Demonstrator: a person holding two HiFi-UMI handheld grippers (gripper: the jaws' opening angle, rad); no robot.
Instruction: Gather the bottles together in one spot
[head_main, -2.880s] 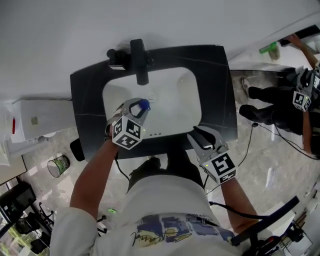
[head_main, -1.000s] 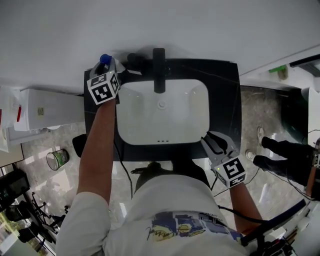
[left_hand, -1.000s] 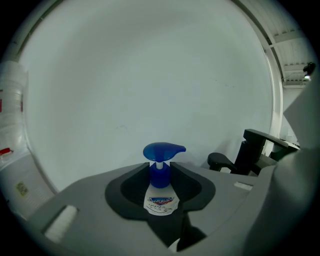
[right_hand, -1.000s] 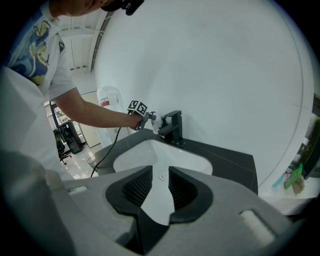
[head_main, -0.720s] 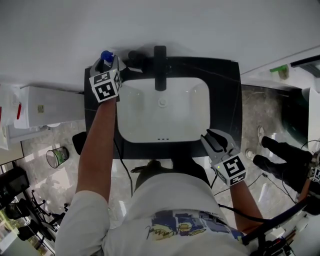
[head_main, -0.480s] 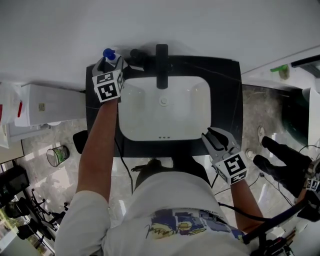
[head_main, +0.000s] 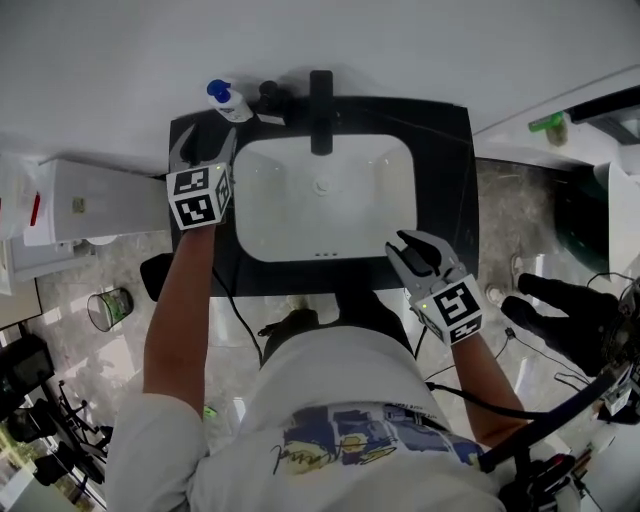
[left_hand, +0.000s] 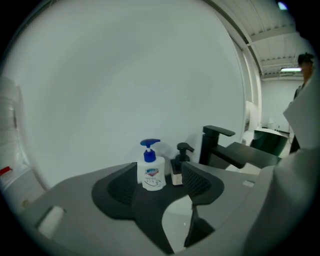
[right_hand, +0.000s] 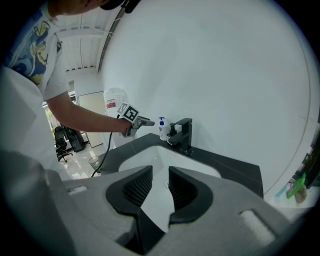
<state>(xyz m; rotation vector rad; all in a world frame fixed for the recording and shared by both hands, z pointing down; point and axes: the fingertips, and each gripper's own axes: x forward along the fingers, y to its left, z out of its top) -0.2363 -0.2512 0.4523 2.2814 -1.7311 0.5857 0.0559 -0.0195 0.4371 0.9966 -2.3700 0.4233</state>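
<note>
left arm stretched over black worktop (head_main: 455, 200), left tool (head_main: 205, 146) jaws were opening, empty, pump bottle (head_main: 228, 101) stood just ahead beside dark dispenser (head_main: 270, 98) at white wall (head_main: 400, 40), right tool (head_main: 411, 248) hovered near sink (head_main: 385, 165) front, jaws apart, empty

Left claw (head_main: 204, 150) opening empty, drawn back, soap bottle (head_main: 229, 102) released
</note>
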